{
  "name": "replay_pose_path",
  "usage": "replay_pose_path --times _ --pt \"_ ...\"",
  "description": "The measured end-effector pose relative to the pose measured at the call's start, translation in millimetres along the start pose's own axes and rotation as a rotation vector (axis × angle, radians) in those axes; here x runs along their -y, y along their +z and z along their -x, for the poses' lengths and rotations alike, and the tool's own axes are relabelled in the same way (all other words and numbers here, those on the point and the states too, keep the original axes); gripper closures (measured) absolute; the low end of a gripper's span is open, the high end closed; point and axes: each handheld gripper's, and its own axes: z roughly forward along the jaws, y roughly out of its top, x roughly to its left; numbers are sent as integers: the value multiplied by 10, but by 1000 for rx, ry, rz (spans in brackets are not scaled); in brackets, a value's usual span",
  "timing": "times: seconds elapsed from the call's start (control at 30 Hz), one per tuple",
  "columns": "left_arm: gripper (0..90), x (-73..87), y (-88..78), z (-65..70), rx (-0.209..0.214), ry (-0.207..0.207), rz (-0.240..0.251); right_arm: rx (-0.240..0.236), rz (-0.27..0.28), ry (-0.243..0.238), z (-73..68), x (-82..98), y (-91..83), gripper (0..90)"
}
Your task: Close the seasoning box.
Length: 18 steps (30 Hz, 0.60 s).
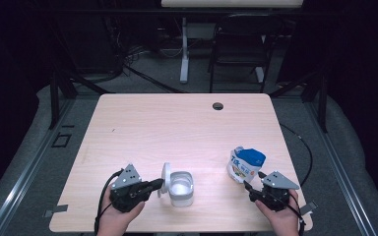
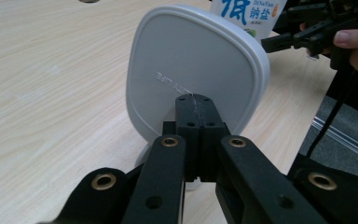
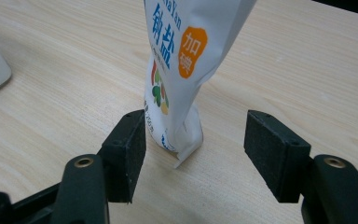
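A white lidded box [image 1: 181,189] stands near the table's front edge with its lid [image 1: 166,178] hinged upright on its left side. My left gripper [image 1: 158,185] is shut, and its tips rest against the lid's [image 2: 196,65] outer face; in the left gripper view [image 2: 193,100] nothing shows between the jaws. A white and blue salt bag [image 1: 245,164] stands upright to the right. My right gripper [image 1: 252,183] is open just in front of it. In the right gripper view [image 3: 193,149] the bag's [image 3: 182,56] lower end sits between the spread jaws, nearer the left one.
The wooden table [image 1: 177,128] has a cable hole [image 1: 218,105] near its far edge. A black chair [image 1: 238,44] and a desk leg [image 1: 184,54] stand beyond it. The left gripper view also takes in the bag [image 2: 249,14] and the other hand [image 2: 354,44].
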Motion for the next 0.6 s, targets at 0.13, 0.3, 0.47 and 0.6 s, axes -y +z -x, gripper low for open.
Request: replay_pose_path --times 0.13,0.3,0.47,0.6 --pt "900 -7 81 79 21 29 -22 1 1 3 -6 2 6 387" --pt "900 -2 85 84 16 32 -24 0 3 2 -11 0 6 387" --pt "900 5 80 75 13 30 -27 1 1 4 -10 1 9 387" --pt "900 13 82 72 11 26 -27 1 -1 -1 -8 -3 2 387"
